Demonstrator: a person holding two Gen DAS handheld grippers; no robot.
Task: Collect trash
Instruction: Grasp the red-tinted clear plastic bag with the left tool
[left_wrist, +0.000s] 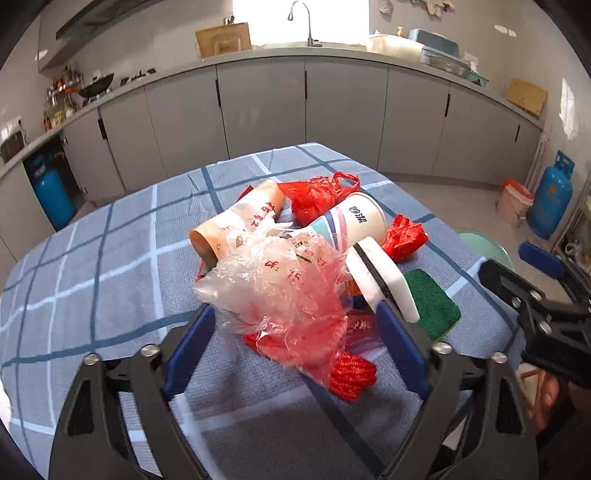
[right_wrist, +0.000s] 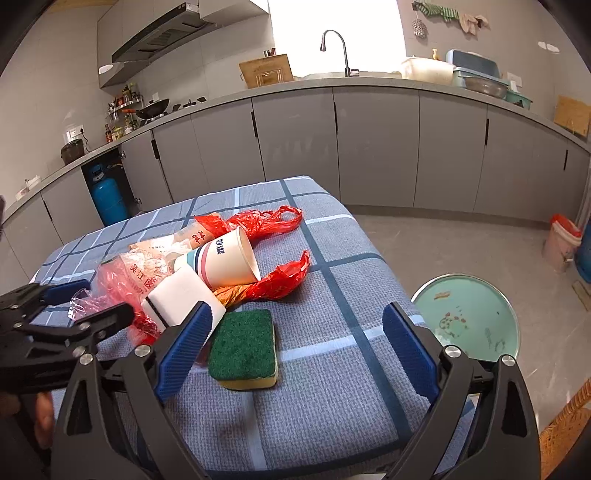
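Only right wrist view shows sponge's (right_wrist: 243, 345) yellow underside, seemingly.

Two hand-held grippers, left gripper (left_wrist: 295, 339) and right gripper (right_wrist: 295, 343), alike in build: black angular linkage arms, silver round-headed screws at pivots, blue ribbed pads (right_wrist: 184, 350) lining each finger.

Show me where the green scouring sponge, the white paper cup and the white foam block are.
green scouring sponge (right_wrist: 243, 341), right wrist view, middle of its green top.
white paper cup (right_wrist: 231, 260), right wrist view, its printed side wall.
white foam block (left_wrist: 384, 275), left wrist view, its broad white face.
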